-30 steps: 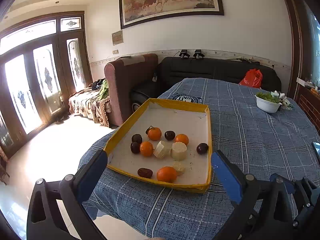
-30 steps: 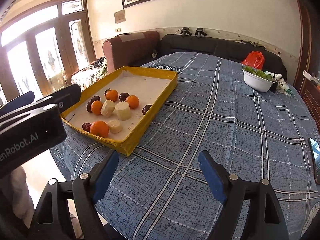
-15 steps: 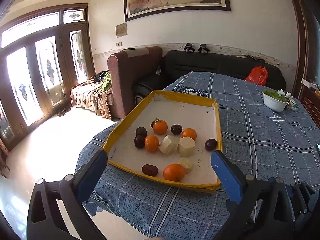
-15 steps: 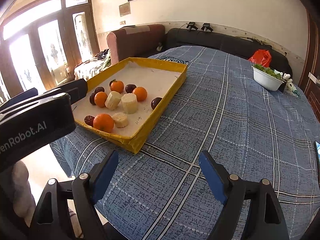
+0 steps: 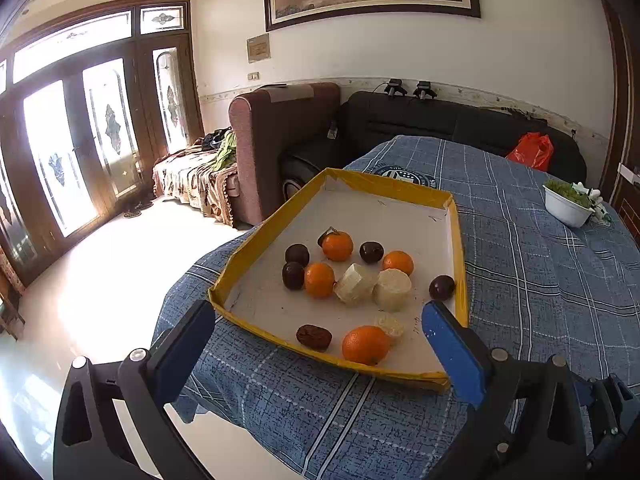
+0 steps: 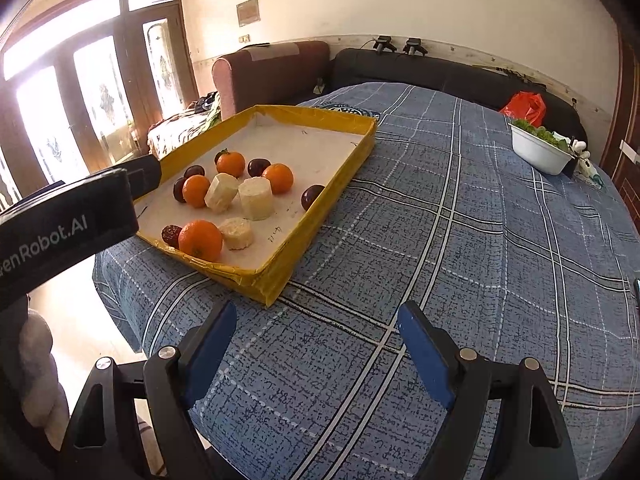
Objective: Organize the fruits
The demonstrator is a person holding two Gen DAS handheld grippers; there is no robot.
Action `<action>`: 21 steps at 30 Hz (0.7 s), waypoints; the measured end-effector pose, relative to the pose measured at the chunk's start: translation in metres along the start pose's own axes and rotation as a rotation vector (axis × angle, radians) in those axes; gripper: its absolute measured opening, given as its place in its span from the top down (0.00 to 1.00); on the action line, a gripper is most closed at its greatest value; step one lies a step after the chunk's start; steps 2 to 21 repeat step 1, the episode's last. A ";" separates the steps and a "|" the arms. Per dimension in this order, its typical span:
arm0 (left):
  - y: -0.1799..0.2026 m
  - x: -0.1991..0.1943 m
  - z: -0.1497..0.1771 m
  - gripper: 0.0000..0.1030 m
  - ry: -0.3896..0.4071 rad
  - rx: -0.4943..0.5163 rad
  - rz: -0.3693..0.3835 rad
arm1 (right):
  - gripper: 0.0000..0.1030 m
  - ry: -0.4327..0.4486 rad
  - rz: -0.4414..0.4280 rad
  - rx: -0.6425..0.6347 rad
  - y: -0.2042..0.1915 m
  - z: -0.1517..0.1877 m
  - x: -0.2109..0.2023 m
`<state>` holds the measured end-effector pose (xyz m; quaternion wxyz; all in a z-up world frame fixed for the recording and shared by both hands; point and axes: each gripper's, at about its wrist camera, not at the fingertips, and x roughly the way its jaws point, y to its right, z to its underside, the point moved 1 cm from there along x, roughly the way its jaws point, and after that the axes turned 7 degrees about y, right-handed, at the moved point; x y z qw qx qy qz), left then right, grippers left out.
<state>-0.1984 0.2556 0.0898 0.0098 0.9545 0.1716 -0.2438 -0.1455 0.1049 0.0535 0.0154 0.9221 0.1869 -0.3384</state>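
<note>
Though near, fruits (image 5: 352, 280) beyond left hand-held gripper (image 5: 320, 330)

A shallow yellow-rimmed tray (image 5: 256, 236) with a white floor lies flat at the near left of the blue checked worktop (image 5: 540, 280). In it sit four oranges (image 5: 365, 345), three pale peeled chunks (image 5: 393, 289), four dark round plums (image 5: 297, 255), and one wrinkled brown date (image 5: 313, 337) by the near rim.

White bowl (image 6: 538, 152) of greens, red bag (image 5: 530, 151)
</note>
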 end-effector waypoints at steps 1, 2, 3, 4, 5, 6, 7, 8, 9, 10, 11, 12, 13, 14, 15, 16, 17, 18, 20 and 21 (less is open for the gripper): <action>0.002 0.001 0.000 0.00 -0.001 0.005 0.004 | 0.16 -0.002 0.001 0.013 0.004 -0.001 0.001; 0.002 0.001 0.000 0.00 -0.001 0.005 0.004 | 0.16 -0.002 0.001 0.013 0.004 -0.001 0.001; 0.002 0.001 0.000 0.00 -0.001 0.005 0.004 | 0.16 -0.002 0.001 0.013 0.004 -0.001 0.001; 0.002 0.001 0.000 0.00 -0.001 0.005 0.004 | 0.16 -0.002 0.001 0.013 0.004 -0.001 0.001; 0.002 0.001 0.000 0.00 -0.001 0.005 0.004 | 0.16 -0.002 0.001 0.013 0.004 -0.001 0.001; 0.002 0.001 0.000 0.00 -0.001 0.005 0.004 | 0.16 -0.002 0.001 0.013 0.004 -0.001 0.001; 0.002 0.001 0.000 0.00 -0.001 0.005 0.004 | 0.16 -0.002 0.001 0.013 0.004 -0.001 0.001; 0.002 0.001 0.000 0.00 -0.001 0.005 0.004 | 0.16 -0.002 0.001 0.013 0.004 -0.001 0.001; 0.002 0.001 0.000 0.00 -0.001 0.005 0.004 | 0.16 -0.002 0.001 0.013 0.004 -0.001 0.001; 0.002 0.001 0.000 0.00 -0.001 0.005 0.004 | 0.16 -0.002 0.001 0.013 0.004 -0.001 0.001; 0.002 0.001 0.000 0.00 -0.001 0.005 0.004 | 0.16 -0.002 0.001 0.013 0.004 -0.001 0.001; 0.002 0.001 0.000 0.00 -0.001 0.005 0.004 | 0.16 -0.002 0.001 0.013 0.004 -0.001 0.001; 0.002 0.001 0.000 0.00 -0.001 0.005 0.004 | 0.16 -0.002 0.001 0.013 0.004 -0.001 0.001; 0.002 0.001 0.000 0.00 -0.001 0.005 0.004 | 0.16 -0.002 0.001 0.013 0.004 -0.001 0.001; 0.002 0.001 0.000 0.00 -0.001 0.005 0.004 | 0.16 -0.002 0.001 0.013 0.004 -0.001 0.001; 0.002 0.001 0.000 0.00 -0.001 0.005 0.004 | 0.16 -0.002 0.001 0.013 0.004 -0.001 0.001; 0.002 0.001 0.000 0.00 -0.001 0.005 0.004 | 0.16 -0.002 0.001 0.013 0.004 -0.001 0.001; 0.002 0.001 0.000 0.00 -0.001 0.005 0.004 | 0.16 -0.002 0.001 0.013 0.004 -0.001 0.001; 0.002 0.001 0.000 0.00 -0.001 0.005 0.004 | 0.16 -0.002 0.001 0.013 0.004 -0.001 0.001; 0.002 0.001 0.000 0.00 -0.001 0.005 0.004 | 0.16 -0.002 0.001 0.013 0.004 -0.001 0.001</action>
